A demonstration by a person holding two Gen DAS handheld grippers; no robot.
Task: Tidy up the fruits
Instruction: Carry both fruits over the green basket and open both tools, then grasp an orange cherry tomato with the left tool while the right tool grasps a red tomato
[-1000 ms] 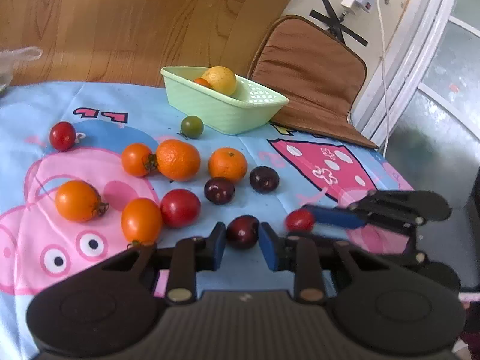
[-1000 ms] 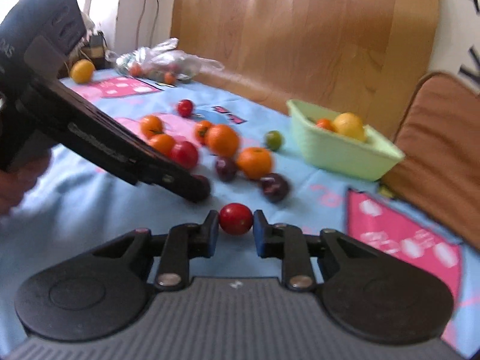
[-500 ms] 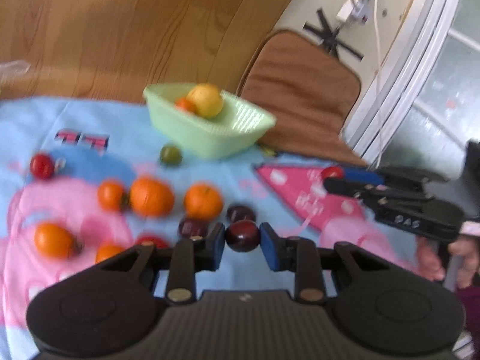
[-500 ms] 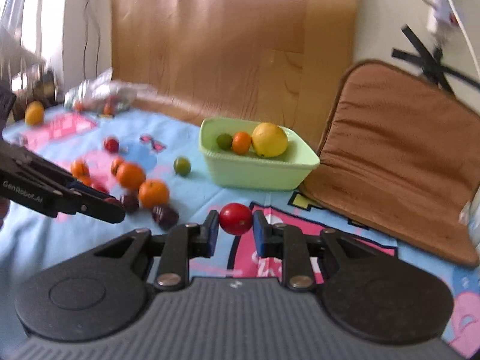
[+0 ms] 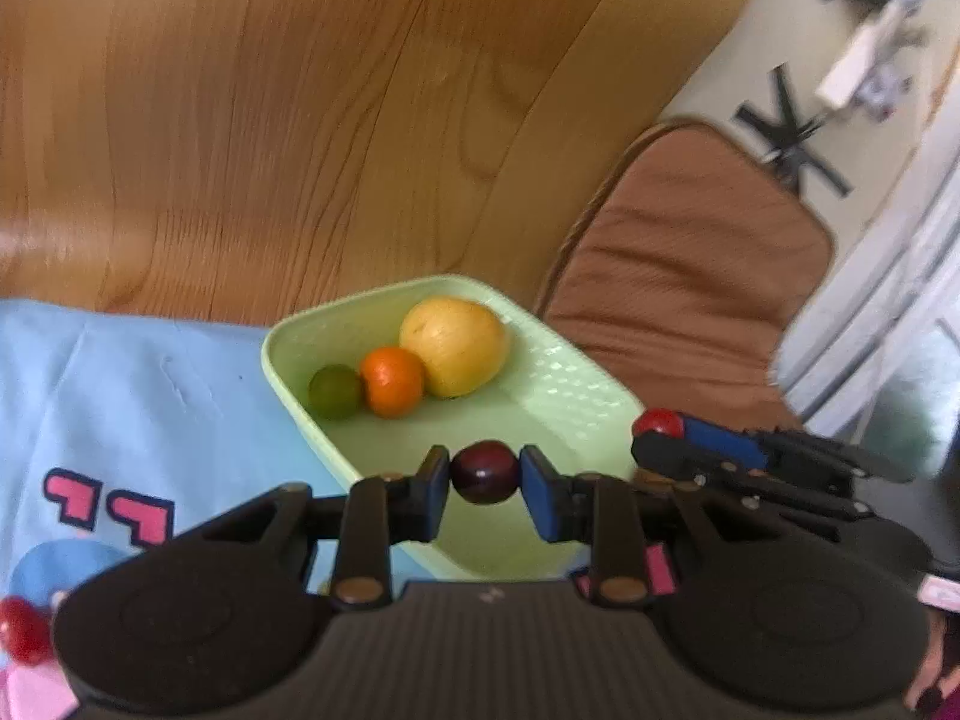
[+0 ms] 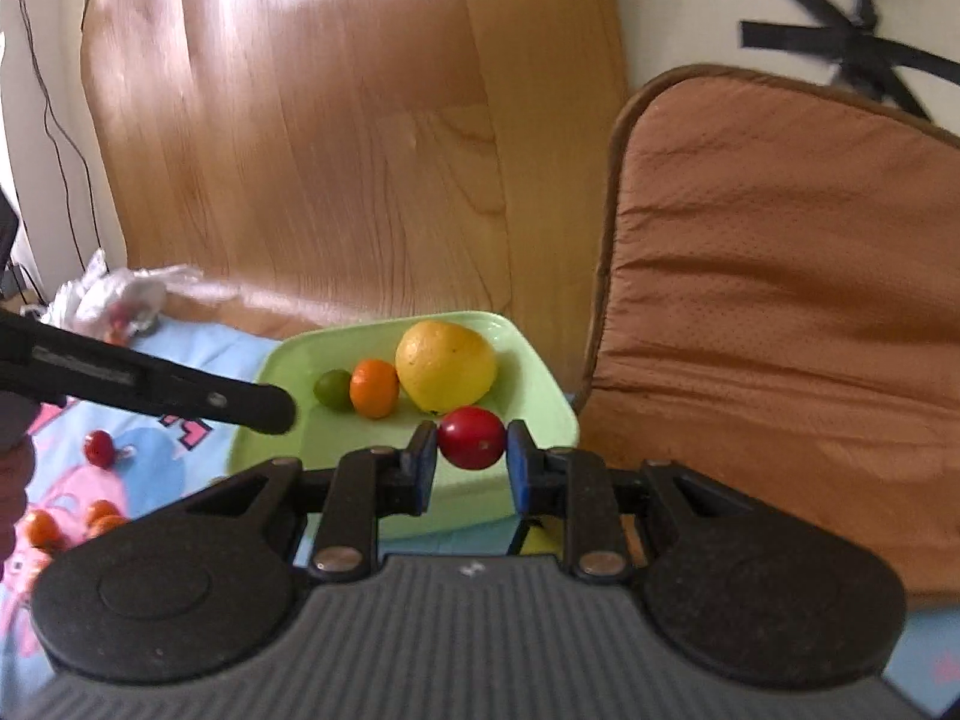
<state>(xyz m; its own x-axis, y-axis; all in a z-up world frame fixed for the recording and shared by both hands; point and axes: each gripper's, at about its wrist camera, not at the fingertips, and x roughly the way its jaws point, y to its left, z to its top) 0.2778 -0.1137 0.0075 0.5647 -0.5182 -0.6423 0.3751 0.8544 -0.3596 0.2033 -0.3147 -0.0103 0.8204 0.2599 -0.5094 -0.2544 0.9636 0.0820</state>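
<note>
The left tool [image 5: 485, 487] holds a dark plum [image 5: 485, 471], lying sideways, over the green basket [image 5: 576, 384]. The right tool [image 6: 470, 461] holds a red tomato [image 6: 471, 437], sideways too.

The basket [image 5: 576, 372] is pale green with a perforated wall. Inside it, the lemon [image 5: 453, 345] is yellow, the small orange [image 5: 391, 381] is bright orange, and the lime [image 5: 333, 391] is green. The plum [image 5: 485, 472] is dark maroon; the tomato [image 6: 471, 437] is glossy red. The finger pads [image 5: 543, 501] are blue on black bodies. The cloth [image 5: 120, 408] is light blue with pink cartoon shapes outlined in dark blue. The cushion [image 6: 780, 300] is brown with fine dotted texture. The board [image 5: 300, 120] shows orange-brown wood grain.
</note>
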